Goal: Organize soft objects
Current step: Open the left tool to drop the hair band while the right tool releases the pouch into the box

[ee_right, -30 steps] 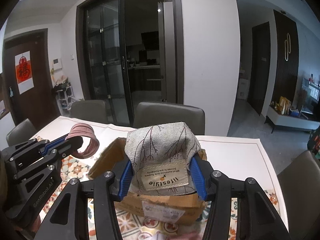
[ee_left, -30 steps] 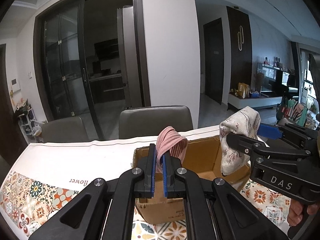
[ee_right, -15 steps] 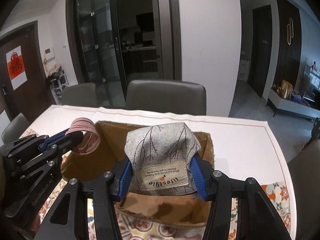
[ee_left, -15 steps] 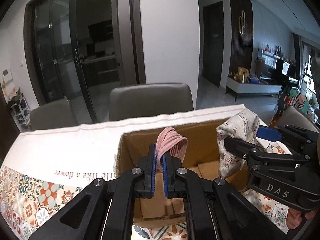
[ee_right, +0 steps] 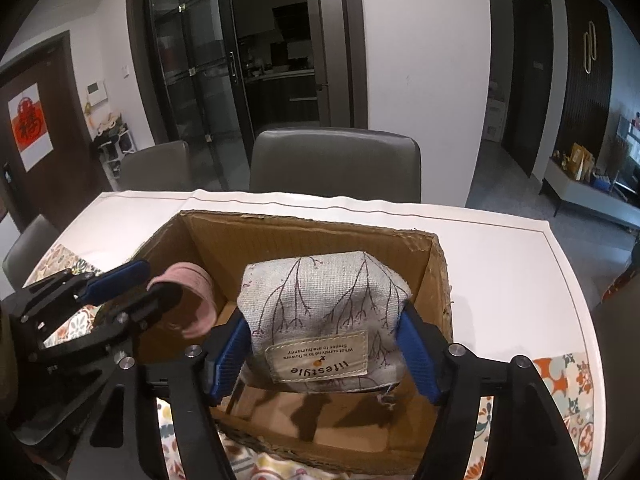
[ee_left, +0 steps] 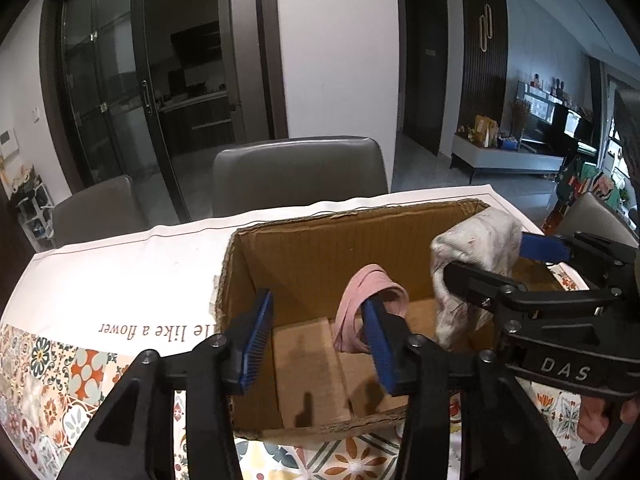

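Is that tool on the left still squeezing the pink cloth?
No, the left gripper is open; the pink ribbed cloth hangs off one finger only.

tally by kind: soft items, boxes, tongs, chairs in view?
Soft items: 2, pink ribbed cloth and grey branch-print pouch
Cardboard box: 1
Tongs: 2, left tongs and right tongs
Grey chairs: 4, counting both views; a partly hidden seat at the far right of the left wrist view is not counted
Total: 9
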`<act>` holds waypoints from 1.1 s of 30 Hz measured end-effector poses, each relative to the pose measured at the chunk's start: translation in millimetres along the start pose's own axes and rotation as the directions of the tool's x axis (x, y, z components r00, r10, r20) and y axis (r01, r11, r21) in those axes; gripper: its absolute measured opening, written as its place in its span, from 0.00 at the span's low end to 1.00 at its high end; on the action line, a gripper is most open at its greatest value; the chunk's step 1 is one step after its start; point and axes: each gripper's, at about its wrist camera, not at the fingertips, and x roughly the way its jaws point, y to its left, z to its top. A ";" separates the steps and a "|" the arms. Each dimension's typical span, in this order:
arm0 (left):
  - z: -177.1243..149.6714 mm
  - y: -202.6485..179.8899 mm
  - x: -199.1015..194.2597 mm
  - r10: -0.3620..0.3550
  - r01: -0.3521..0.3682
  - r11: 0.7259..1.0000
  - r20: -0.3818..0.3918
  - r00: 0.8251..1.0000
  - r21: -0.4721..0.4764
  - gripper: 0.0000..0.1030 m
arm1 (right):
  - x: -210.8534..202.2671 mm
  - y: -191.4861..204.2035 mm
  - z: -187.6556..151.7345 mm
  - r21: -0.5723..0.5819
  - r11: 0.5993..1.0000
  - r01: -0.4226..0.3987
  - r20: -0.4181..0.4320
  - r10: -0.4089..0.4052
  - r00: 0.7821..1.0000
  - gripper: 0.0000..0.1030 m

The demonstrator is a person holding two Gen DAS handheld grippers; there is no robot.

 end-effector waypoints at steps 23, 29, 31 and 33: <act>11.4 15.8 -10.5 0.151 -0.150 0.988 -0.037 0.988 0.038 0.81 | 8.6 4.7 14.6 -0.045 0.999 0.026 -0.137 -0.032 0.990 0.81; 12.8 22.7 -17.2 0.220 -0.219 0.975 -0.013 0.975 0.035 0.84 | 15.9 12.8 22.6 -0.090 0.996 0.009 -0.197 -0.026 0.980 0.83; 13.2 25.0 -19.1 0.231 -0.231 0.972 -0.009 0.973 0.032 0.85 | 14.0 15.8 24.1 -0.104 0.994 0.025 -0.185 -0.044 0.982 0.88; 13.3 27.7 -20.9 0.242 -0.242 0.970 -0.004 0.970 0.026 0.85 | 10.5 19.7 23.9 -0.117 0.993 0.033 -0.168 -0.053 0.984 0.91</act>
